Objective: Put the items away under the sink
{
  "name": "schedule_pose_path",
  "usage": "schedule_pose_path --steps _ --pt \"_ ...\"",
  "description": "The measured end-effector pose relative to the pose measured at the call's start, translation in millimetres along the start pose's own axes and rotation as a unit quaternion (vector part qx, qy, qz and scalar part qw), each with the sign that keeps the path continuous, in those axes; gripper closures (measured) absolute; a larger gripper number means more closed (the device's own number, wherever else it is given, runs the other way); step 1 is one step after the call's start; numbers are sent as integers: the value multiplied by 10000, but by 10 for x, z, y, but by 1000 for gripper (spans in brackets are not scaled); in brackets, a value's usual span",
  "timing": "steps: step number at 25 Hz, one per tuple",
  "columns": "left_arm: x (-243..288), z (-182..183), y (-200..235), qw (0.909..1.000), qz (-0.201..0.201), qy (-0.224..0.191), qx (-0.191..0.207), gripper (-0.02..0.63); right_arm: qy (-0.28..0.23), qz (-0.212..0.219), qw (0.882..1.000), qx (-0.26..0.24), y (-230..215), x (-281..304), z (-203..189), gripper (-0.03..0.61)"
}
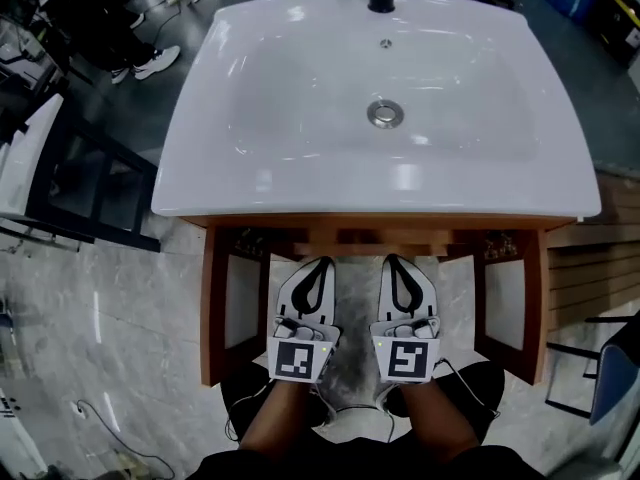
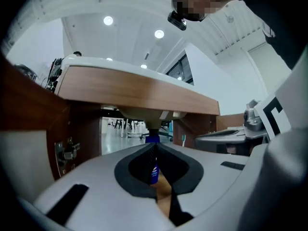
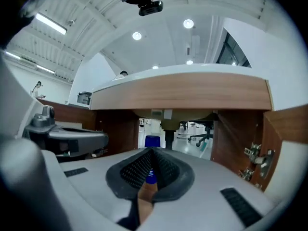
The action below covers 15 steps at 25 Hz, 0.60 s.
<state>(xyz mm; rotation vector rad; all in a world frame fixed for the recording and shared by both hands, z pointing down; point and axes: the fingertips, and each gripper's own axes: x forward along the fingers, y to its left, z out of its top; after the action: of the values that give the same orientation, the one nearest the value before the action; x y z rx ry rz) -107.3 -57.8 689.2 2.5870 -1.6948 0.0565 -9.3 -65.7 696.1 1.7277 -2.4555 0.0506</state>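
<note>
A white sink (image 1: 300, 88) fills the upper half of the head view, sitting on a wooden cabinet (image 1: 211, 308) whose doors stand open at lower left and lower right

Both grippers sit side by side at bottom centre of that view, level with each other and aimed into the cabinet's opening. The left gripper (image 1: 318, 263) has its jaws together. In the left gripper view the tips of the left gripper (image 2: 154, 147) meet, leaving only a thin slit below them, and nothing is clamped there. The right gripper (image 1: 397, 260) is closed too. In the right gripper view its ribbed pads (image 3: 137, 170) come together at the tip (image 3: 150, 150) with nothing between them. Neither gripper touches anything

The bottle (image 2: 153, 170) stands inside the cabinet, beyond the tips of both grippers and apart from them. In the left gripper view it shows at centre frame, its cap just over the jaw tips and its body through the slit, right under the drain pipe (image 2: 153, 127). In the right gripper view the bottle (image 3: 152, 141) sits at centre, just left of the pipe (image 3: 168, 137)

It is upright and dark blue, with a blue cap and a white label on its front; the print is too small to read
</note>
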Motion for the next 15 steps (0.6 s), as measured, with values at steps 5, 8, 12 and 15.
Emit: schedule_pose_path --steps 5,8,12,15 --pt "-106 753 -124 9986 -41 486 -219 592 392 -76 9992 56 -191 -304 784 560" --pt "-149 1366 -200 9980 -106 577 -242 592 597 -138 9981 -18 -322 -446 1303 560" --pt "-170 2174 -256 9983 -144 552 -142 592 525 -192 9982 -200 -455 -565 2057 560" --pt "-201 2732 -257 9987 -167 477 -68 592 437 -111 9982 -384 -435 -643 2651 560"
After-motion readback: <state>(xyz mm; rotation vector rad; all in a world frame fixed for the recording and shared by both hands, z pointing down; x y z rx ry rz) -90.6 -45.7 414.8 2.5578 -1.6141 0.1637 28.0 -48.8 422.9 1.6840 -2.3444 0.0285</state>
